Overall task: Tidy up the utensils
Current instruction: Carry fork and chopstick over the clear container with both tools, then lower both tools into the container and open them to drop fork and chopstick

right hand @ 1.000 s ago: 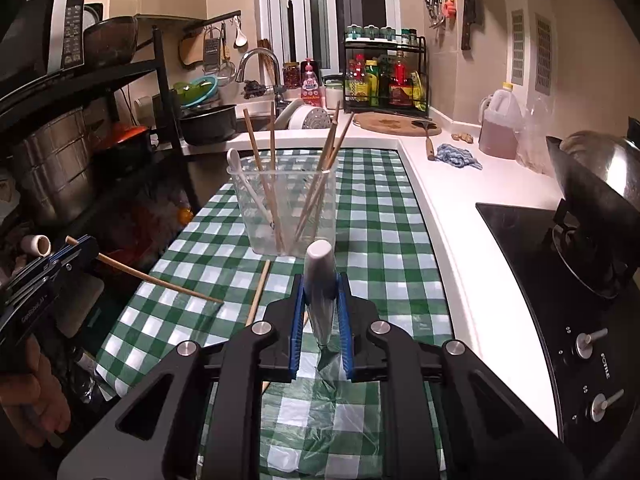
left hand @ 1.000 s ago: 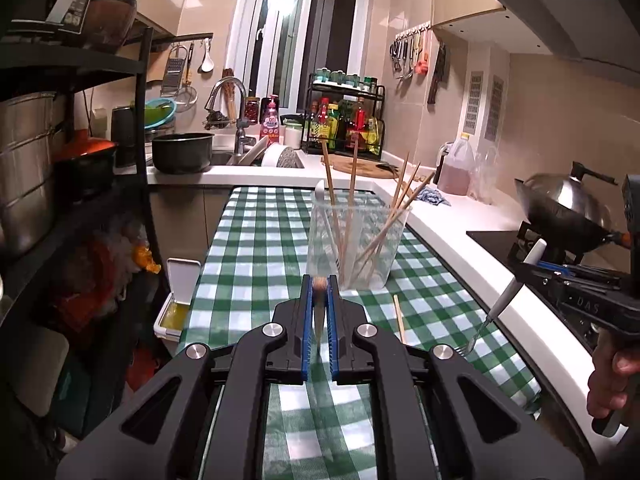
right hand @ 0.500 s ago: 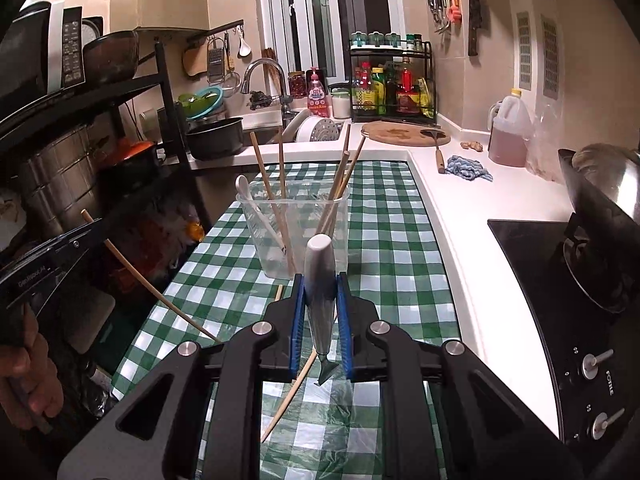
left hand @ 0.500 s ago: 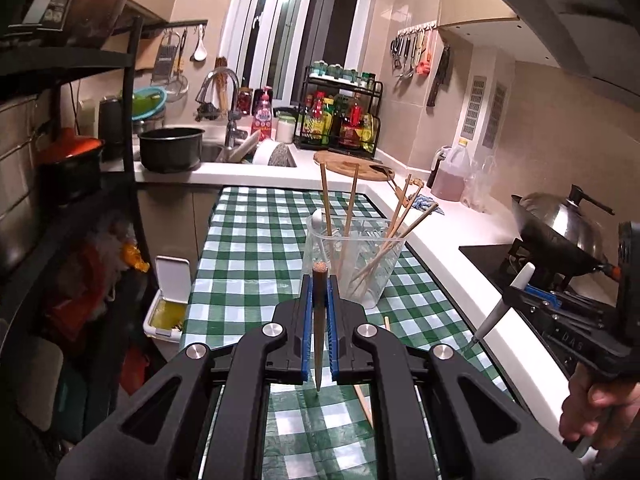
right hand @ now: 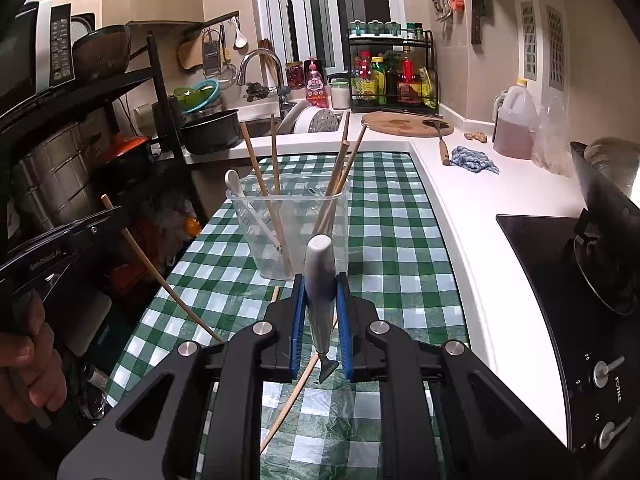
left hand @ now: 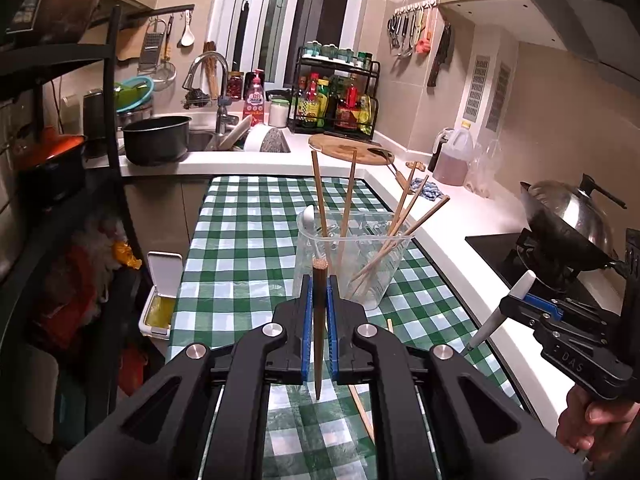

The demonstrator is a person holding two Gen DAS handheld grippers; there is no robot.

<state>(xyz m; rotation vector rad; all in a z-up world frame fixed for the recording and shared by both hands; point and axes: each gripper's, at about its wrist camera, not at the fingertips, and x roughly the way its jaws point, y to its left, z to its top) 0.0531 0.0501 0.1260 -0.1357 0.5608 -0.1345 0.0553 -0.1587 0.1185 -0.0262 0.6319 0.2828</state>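
Observation:
A clear plastic cup (left hand: pixel 360 256) stands on the green checked cloth, holding several wooden chopsticks and a white spoon (left hand: pixel 309 216). It also shows in the right wrist view (right hand: pixel 292 228). My left gripper (left hand: pixel 319 296) is shut on a dark wooden chopstick (left hand: pixel 319 328), held upright in the air just short of the cup. My right gripper (right hand: pixel 322 304) is shut on a white-handled utensil (right hand: pixel 320 292), also raised before the cup. One loose chopstick (right hand: pixel 296 384) lies on the cloth under the grippers.
A wok (left hand: pixel 568 224) sits on the black hob at right. The sink, a black pot (left hand: pixel 156 144), a spice rack (left hand: pixel 336 100) and a cutting board (left hand: pixel 348 150) are at the back. A black shelf (left hand: pixel 60 160) with pots stands at left.
Both grippers have risen with their utensils and tilted down toward the cup, which now looks larger in both views. Both grips are unchanged.

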